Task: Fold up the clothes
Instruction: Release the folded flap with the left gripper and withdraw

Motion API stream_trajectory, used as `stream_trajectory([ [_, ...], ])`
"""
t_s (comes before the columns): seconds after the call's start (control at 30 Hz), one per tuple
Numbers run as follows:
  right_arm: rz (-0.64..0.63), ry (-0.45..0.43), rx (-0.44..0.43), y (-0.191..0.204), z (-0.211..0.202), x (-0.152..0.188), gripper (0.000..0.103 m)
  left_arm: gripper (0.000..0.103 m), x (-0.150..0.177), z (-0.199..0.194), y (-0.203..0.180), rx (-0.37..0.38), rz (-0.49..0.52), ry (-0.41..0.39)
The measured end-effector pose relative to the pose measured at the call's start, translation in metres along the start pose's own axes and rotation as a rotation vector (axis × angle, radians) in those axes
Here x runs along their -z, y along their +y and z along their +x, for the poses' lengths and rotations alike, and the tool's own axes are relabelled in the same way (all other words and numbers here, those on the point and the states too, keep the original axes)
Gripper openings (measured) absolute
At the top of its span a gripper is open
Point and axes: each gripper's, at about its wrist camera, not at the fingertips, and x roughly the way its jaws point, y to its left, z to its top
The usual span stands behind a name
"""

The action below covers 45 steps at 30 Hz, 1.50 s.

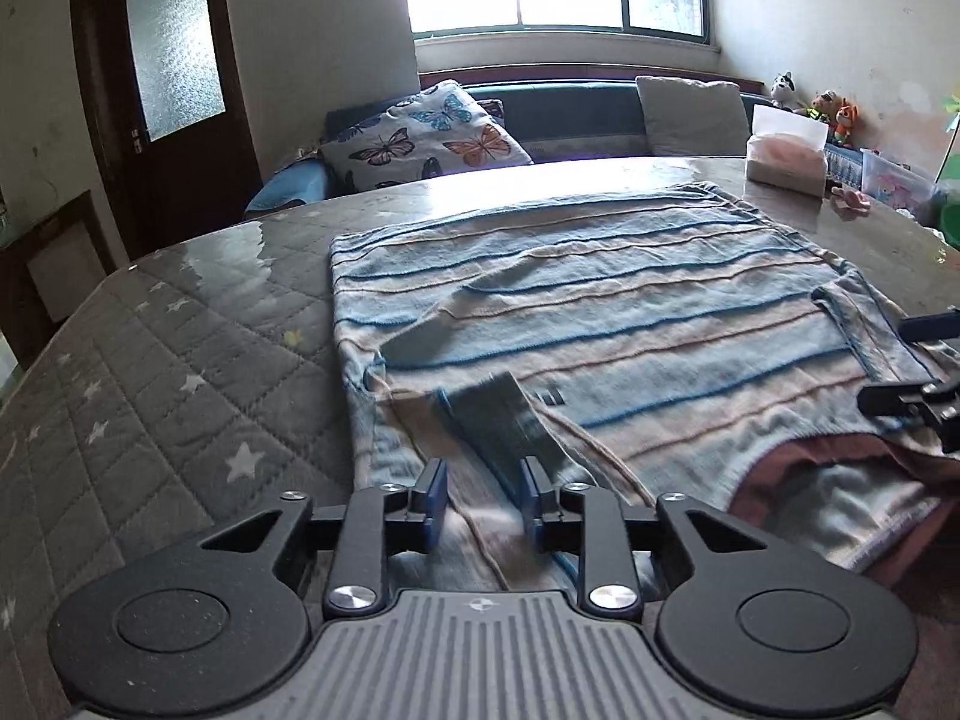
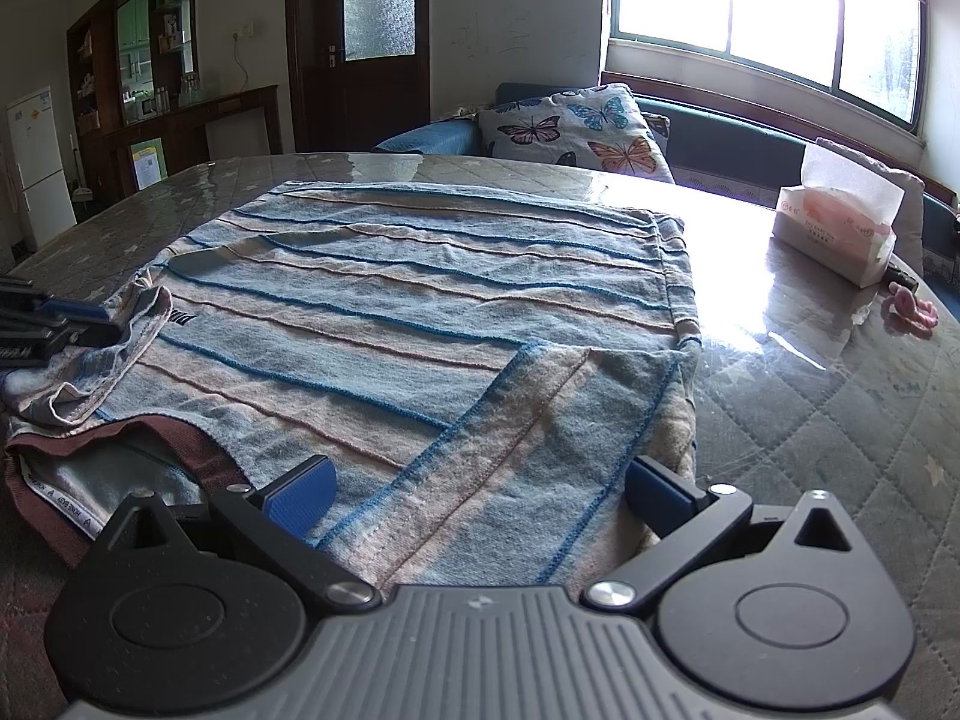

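Observation:
A blue and beige striped shirt (image 1: pixel 600 312) lies flat on the table, its maroon-edged collar (image 1: pixel 798 456) nearest me; it also shows in the right wrist view (image 2: pixel 420 300). My left gripper (image 1: pixel 483 495) is partly open, jaws on either side of the blurred left sleeve (image 1: pixel 504 420), which rises between them. My right gripper (image 2: pixel 480 486) is wide open over the right sleeve (image 2: pixel 540 420), which lies folded onto the shirt's body. Each gripper shows at the edge of the other's view, the right (image 1: pixel 912 384) and the left (image 2: pixel 54 324).
The table has a grey quilted star-print cover (image 1: pixel 180 372) under a glossy sheet. A tissue pack (image 2: pixel 840 228) and a small pink thing (image 2: pixel 915 306) lie at its far right. A sofa with a butterfly cushion (image 1: pixel 420 138) stands behind the table.

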Motion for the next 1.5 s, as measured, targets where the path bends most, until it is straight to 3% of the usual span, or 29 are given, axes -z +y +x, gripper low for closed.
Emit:
stream_trajectory([
  [0.17,-0.004,0.002,0.002,0.001,0.0,0.0,0.103,0.042,0.001,-0.017,-0.006,0.0,0.016,-0.025],
  [0.33,-0.025,0.011,0.002,0.005,-0.007,0.001,0.103,0.046,-0.002,-0.029,-0.001,-0.019,0.002,-0.059],
  [0.57,-0.016,0.023,-0.002,0.005,-0.025,0.011,0.103,0.047,0.014,-0.016,-0.005,-0.01,0.028,-0.003],
  [0.77,-0.002,-0.011,-0.04,0.002,-0.038,0.0,0.103,0.056,0.007,-0.022,-0.002,-0.024,0.028,-0.036],
  [0.83,0.0,-0.038,-0.016,0.001,-0.04,-0.004,0.103,0.061,0.004,-0.023,0.001,-0.036,0.016,-0.048],
  [0.9,0.005,-0.051,0.063,-0.004,-0.037,-0.007,0.103,0.063,0.002,-0.021,0.004,-0.047,0.004,-0.047],
  [1.0,-0.006,-0.021,0.135,-0.011,-0.03,-0.001,0.103,0.066,0.005,-0.014,0.004,-0.049,0.004,-0.025],
  [1.23,-0.047,0.001,0.106,-0.003,-0.027,0.008,0.103,0.072,0.005,-0.01,0.001,-0.054,0.026,-0.019],
  [1.5,-0.05,-0.03,0.12,-0.019,-0.012,-0.029,0.103,0.072,-0.023,0.009,0.018,-0.173,-0.023,-0.022],
])
